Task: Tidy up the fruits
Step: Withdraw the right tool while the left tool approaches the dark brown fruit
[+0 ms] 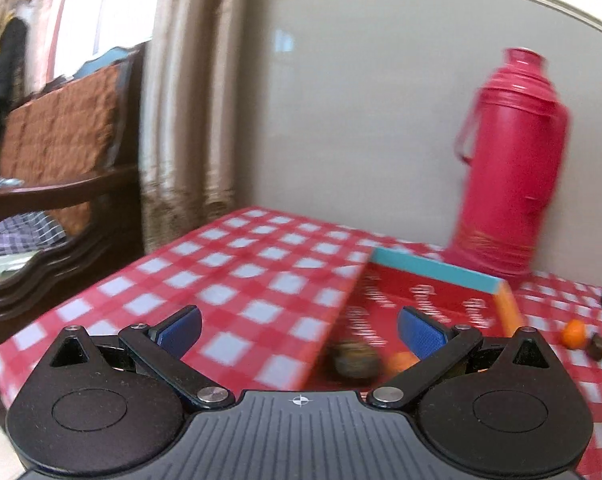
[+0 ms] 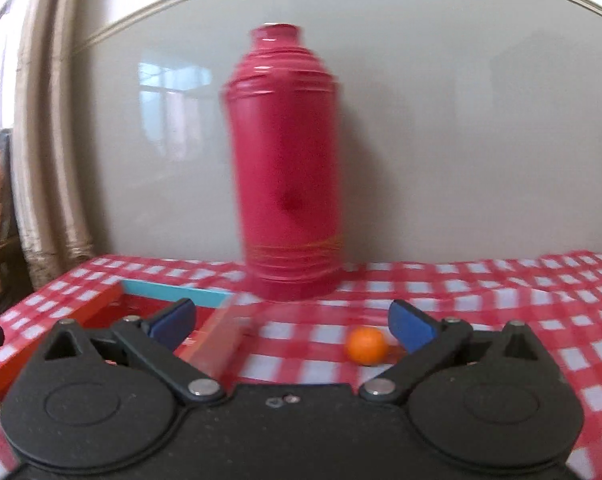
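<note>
A shallow red box with a teal far wall (image 1: pixel 433 270) lies on the checked table. Inside it, near its front, sit a dark brownish fruit (image 1: pixel 355 358) and a small orange fruit (image 1: pixel 403 360), both blurred. My left gripper (image 1: pixel 299 332) is open over the box's left edge, nothing between its blue pads (image 1: pixel 181 330). On the cloth right of the box lie another orange fruit (image 1: pixel 574 334) and a small dark item (image 1: pixel 598 346). My right gripper (image 2: pixel 293 328) is open and empty. An orange fruit (image 2: pixel 367 345) rests on the cloth just inside its right finger (image 2: pixel 413 330), and the box (image 2: pixel 173 292) is to its left.
A tall red thermos flask (image 1: pixel 509 160) (image 2: pixel 289 160) stands at the back of the table against the wall. The red-and-white checked cloth (image 1: pixel 241 272) ends at the left edge, beyond which stand a dark wooden chair (image 1: pixel 61 152) and curtains (image 1: pixel 189 100).
</note>
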The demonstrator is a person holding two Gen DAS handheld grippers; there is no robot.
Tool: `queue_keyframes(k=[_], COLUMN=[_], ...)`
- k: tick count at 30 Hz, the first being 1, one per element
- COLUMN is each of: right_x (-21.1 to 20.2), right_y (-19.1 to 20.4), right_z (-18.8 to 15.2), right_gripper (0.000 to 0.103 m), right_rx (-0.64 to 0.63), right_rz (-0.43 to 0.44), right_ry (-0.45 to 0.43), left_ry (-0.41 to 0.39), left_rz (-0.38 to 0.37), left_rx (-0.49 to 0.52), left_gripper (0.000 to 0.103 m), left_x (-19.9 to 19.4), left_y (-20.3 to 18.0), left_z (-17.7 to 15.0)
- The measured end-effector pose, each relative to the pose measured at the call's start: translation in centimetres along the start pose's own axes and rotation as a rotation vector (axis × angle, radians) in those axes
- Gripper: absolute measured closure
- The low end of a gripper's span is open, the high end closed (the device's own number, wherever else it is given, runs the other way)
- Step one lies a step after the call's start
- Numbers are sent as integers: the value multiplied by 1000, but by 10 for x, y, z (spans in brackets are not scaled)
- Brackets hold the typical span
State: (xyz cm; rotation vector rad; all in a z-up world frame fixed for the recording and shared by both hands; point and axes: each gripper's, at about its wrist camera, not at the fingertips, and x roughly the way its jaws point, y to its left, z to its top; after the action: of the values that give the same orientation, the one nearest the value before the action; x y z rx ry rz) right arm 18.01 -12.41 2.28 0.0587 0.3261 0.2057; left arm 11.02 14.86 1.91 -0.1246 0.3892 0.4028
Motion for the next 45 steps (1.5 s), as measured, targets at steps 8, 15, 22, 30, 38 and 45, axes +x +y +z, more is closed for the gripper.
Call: queue_keyframes(k=[8,15,22,30,38,45], right_x=[-11,-24,-37,-44,-32,-10], right_y=[-62,-101,-141,-185,-211,-224], right_z=[-1,-8,-14,-21,-31,-30], right_gripper=[6,6,6,6,6,6], right_rx=[46,56,88,136,176,211], right_rz=[-124,-197,-265,-361,-388,-407], right_ry=[25,47,49,50,77,78], left_ry=[-2,16,24,50,78,126], left_rz=[-126,-201,-275,-329,-327,-353], left_rx=[97,138,195,244,288,303], left_gripper=[0,0,0,0,14,21], left_x=[-9,-12,-11,-1,20,38], left_y=[-77,-131,-184,-239,-277,-290], left_z=[-5,-10,-16,-26,-28,-37])
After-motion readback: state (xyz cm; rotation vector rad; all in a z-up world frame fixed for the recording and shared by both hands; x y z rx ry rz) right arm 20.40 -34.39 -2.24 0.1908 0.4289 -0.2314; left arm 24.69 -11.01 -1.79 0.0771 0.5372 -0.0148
